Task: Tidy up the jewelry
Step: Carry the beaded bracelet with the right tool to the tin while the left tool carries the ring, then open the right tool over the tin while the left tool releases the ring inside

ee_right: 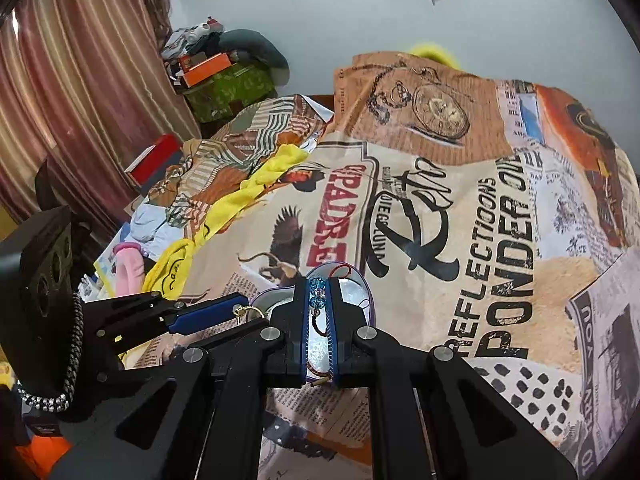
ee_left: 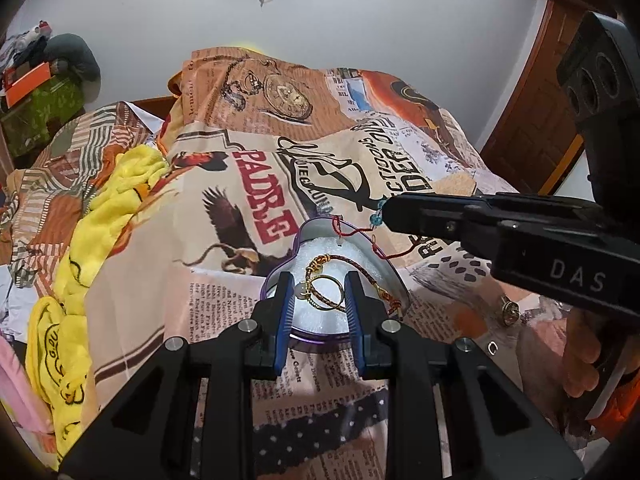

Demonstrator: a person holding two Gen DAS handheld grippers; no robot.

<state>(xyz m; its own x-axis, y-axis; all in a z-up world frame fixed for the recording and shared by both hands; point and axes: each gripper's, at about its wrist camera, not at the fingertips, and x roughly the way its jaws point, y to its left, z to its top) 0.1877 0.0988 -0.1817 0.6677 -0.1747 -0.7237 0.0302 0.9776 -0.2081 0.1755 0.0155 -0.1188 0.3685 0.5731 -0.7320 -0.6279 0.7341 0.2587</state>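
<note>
Jaws on the right gripper (ee_right: 319, 312) are pinched nearly together on a red cord bracelet (ee_right: 317, 300) with blue beads, the beads caught between the blue pads and the loose cord trailing out over the dish. Jaws on the left gripper (ee_left: 320, 300) stand partly apart with a gold ring (ee_left: 327, 293) and a brown braided bracelet (ee_left: 352, 280) seen between them; whether the pads press on the ring or only frame it, I cannot tell. Both pieces sit over a purple-rimmed dish (ee_left: 280, 268) with a pale lining, which lies on the bed's printed sheet (ee_left: 224, 288). In the left view the right gripper comes in from 3 o'clock, its tip at the dish's far rim near 1 o'clock, with the red cord draped down from it across the rim. By my reading the step in hand is gathering the jewelry into the dish: the cord bracelet is carried to it and not yet let go. The next move likely calls for lowering the right tip over the lining and parting the pads so that beads and cord fall inside, not across the rim. The main snag is crowding: the two grippers are close over one small dish, and the dangling cord could catch the braided bracelet or the ring. Further out, another gold piece (ee_left: 509, 309) lies on the sheet at 3 o'clock of the dish, near a hand (ee_left: 584, 356). Yellow cloth (ee_left: 80, 280) lies bunched at 9 o'clock, well apart and out of the way.
</note>
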